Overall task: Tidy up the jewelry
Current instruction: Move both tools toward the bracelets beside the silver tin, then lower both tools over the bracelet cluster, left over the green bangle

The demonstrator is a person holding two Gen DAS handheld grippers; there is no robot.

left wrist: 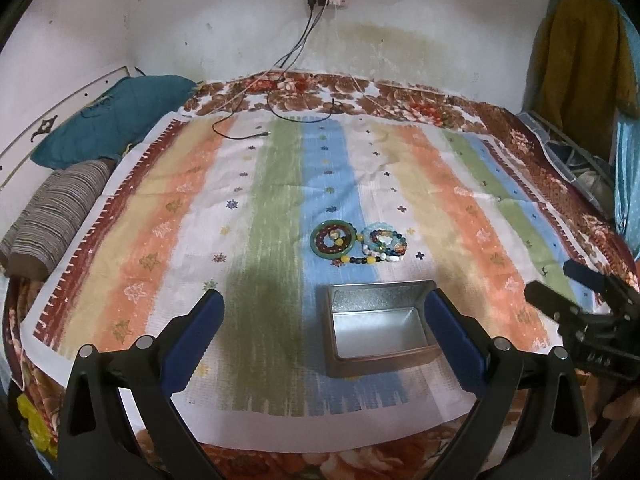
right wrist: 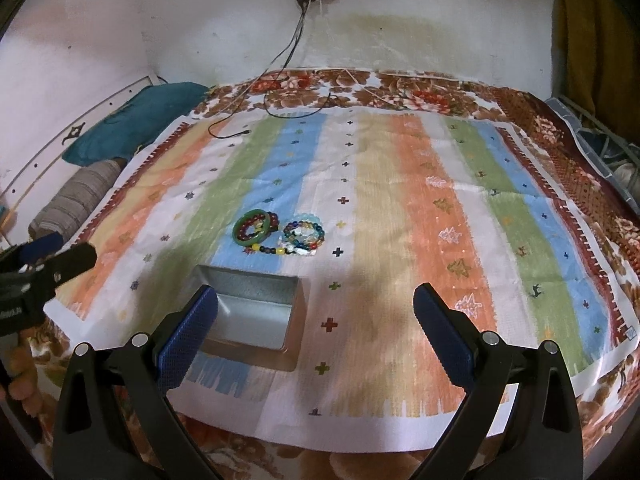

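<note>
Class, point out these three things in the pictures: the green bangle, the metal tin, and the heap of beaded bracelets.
green bangle (left wrist: 315,249): left wrist view, on its lower-left rim.
metal tin (left wrist: 376,328): left wrist view, on its bare inner floor.
beaded bracelets (right wrist: 305,234): right wrist view, on the middle of the heap.

Two near, forward-facing views, shared bedspread (left wrist: 280,200)

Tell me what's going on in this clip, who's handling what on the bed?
A person holds a two-finger gripper in each hand over a striped cloth spread on a bed. Both the left gripper and the right gripper are open and hold nothing. An open metal tin sits empty near the cloth's front edge. Just beyond it lies a cluster of jewelry: a green bangle with beaded bracelets inside and beside it. Nothing has gone into the tin yet.
</note>
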